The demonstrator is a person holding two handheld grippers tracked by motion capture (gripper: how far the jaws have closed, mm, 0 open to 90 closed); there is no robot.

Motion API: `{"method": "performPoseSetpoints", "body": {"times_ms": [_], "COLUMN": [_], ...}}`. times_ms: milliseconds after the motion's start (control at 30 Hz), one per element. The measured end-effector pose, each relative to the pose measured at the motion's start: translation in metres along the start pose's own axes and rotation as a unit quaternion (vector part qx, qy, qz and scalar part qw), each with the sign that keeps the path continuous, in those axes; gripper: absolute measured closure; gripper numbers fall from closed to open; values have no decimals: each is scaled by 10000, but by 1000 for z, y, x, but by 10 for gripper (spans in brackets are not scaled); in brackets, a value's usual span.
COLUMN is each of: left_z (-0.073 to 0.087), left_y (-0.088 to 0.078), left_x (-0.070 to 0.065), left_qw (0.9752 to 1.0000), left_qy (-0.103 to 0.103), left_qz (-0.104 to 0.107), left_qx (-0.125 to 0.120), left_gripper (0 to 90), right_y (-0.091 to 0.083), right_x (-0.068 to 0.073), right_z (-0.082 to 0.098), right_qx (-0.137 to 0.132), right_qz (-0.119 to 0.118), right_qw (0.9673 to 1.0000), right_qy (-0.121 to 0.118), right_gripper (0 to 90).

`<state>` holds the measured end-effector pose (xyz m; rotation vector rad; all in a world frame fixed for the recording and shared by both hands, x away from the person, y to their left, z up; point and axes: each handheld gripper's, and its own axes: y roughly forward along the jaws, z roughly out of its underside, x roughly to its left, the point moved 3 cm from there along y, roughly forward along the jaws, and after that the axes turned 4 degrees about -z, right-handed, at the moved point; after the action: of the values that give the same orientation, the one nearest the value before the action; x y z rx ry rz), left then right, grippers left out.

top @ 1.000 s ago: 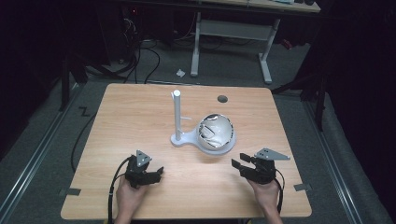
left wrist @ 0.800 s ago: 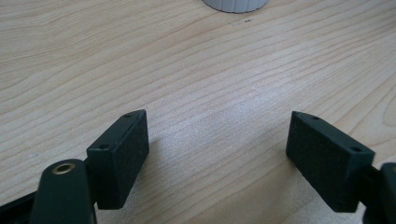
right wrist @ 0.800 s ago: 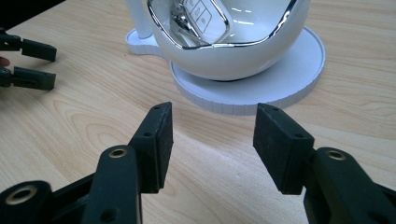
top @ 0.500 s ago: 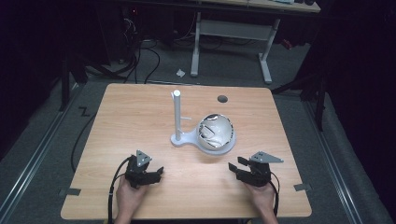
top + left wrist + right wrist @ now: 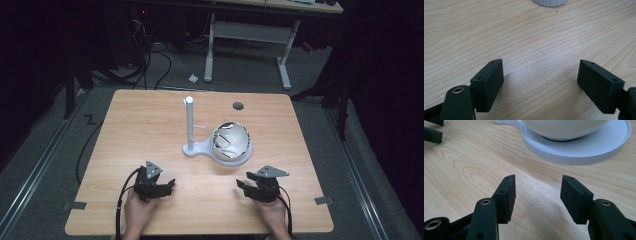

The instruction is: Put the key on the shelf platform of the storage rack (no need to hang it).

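Note:
A white stand with an upright post sits mid-table, and a white bowl with a dark glossy inside rests on its round base. My left gripper lies low near the front edge, left of the stand. It is open over bare wood. My right gripper is at the front right, just in front of the bowl. Its jaws have just been opening further and stand open with nothing between them. They face the stand's base and the bowl.
The wooden table has a dark round hole near its far edge. A white desk frame and cables stand on the floor behind. The stand's rim shows ahead of the left jaws. The left gripper's jaws show far off.
My right gripper has sunk toward the table and drifted slightly left, with its jaws spreading a little. The left gripper, stand and bowl have not moved.

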<state>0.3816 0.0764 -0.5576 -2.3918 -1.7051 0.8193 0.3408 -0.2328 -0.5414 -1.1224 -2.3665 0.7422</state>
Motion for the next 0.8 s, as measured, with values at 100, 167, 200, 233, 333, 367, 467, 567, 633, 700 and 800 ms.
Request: {"method": "performPoseSetpoints", "body": {"times_ms": [100,167,200,233,333,367,467,567,633,700,800], "left_z": [0,0,0,0,0,0,0,0,0,0,0], "left_y": [0,0,0,0,0,0,0,0,0,0,0], "left_x": [0,0,0,0,0,0,0,0,0,0,0], "left_qw": [10000,10000,10000,10000,10000,10000,10000,10000,10000,10000,10000], "left_qy": [1,14,14,14,14,15,14,14,13,14,15], "left_qz": [1,1,2,2,3,2,3,4,5,8,10], "left_qx": [0,5,7,7,7,7,7,9,8,9,9], "left_gripper": [215,215,215,215,215,215,215,215,215,215,215], "right_y": [4,6,7,8,10,10,11,13,14,15,15], "right_x": [3,5,5,6,7,7,8,9,12,14,14], "right_z": [1,2,2,3,4,4,4,4,4,4,4], "right_qx": [45,75,90,99,130,147,172,310,347,386,391], "right_qz": [1,4,9,8,25,37,58,123,228,320,316], "right_qw": [10000,10000,9999,9999,9999,9998,9998,9992,9986,9977,9977], "right_qy": [-28,-50,-58,-66,-88,-96,-123,-205,-313,-462,-457], "right_gripper": [464,464,464,463,461,460,452,434,429,425,421]}}
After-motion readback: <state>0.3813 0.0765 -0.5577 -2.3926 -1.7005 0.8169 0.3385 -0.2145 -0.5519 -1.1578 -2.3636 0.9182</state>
